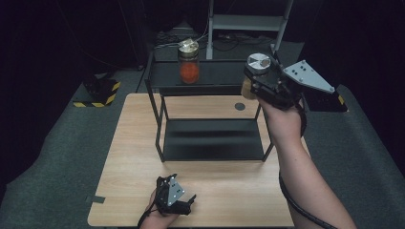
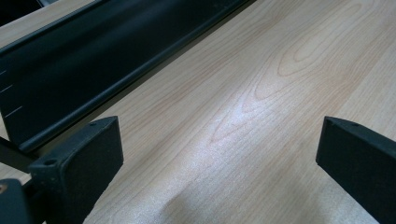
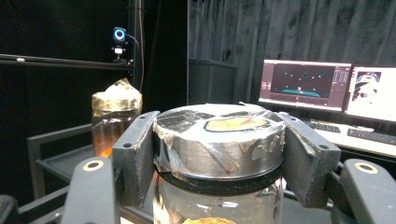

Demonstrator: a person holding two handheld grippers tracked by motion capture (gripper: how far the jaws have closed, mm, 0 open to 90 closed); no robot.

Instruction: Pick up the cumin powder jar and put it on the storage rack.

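Carrying a grey-lidded glass jar [image 1: 258, 63] clamped at the lid, the right gripper [image 1: 267, 78] nears the black metal shelf's top [image 1: 215, 74] beside the gold-capped jar [image 1: 188, 61]; setting down likely follows. Left gripper [image 1: 177, 202] rests spread and empty on the wooden table [image 1: 133, 157].

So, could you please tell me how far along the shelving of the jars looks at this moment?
Done, it seems: one jar with orange contents stands on the black rack's top shelf. In hand: the right gripper is shut on a silver-lidded jar, held beside the top shelf's right end. Left: setting it down. The left gripper waits open over the table.
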